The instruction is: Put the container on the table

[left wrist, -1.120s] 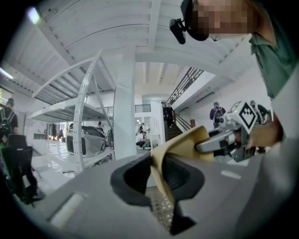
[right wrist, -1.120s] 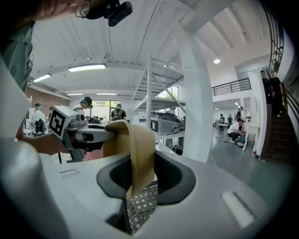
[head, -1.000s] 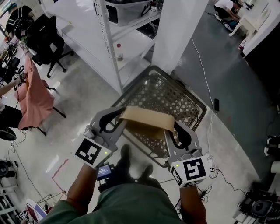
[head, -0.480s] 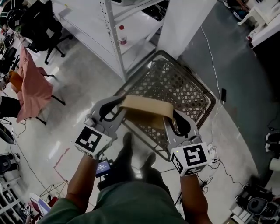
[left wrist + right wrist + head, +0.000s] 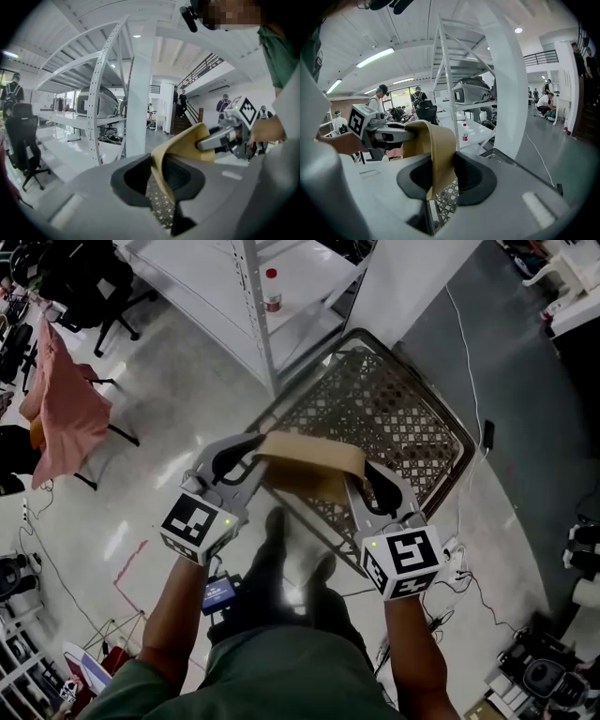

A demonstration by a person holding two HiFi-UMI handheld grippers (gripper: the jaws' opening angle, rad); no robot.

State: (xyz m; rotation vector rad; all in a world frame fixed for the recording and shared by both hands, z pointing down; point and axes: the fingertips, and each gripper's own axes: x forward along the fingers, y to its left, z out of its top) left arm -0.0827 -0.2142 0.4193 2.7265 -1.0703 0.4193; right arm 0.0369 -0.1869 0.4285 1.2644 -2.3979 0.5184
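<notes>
Far to the left a pink cloth (image 5: 64, 413) hung over a chair, with a black office chair (image 5: 84, 282) behind it. The person stood on the pale floor (image 5: 178, 399), both arms stretched forward.

The left gripper (image 5: 255, 454) had its jaws closed on the left end of a tan strip (image 5: 309, 460) that ran along the near edge of the container (image 5: 398, 423). In the left gripper view the strip (image 5: 161, 173) sat pinched edge-on between the two dark pads, with the lattice wall showing just under it.

The container itself was a dark, open-lattice basket. It was held up off the floor in front of the person, with its far corner close to the foot of a white shelf rack (image 5: 258, 315). A small bottle with a red cap (image 5: 272, 289) stood on a low shelf of that rack. A white pillar (image 5: 412, 282) rose just behind the basket.

The right gripper (image 5: 362, 486) clamped the strip's right end in the same way. In the right gripper view the tan band (image 5: 438, 159) curved down between the pads, again with lattice below it. A thin white cable (image 5: 473, 381) trailed across the grey floor to the right.
</notes>
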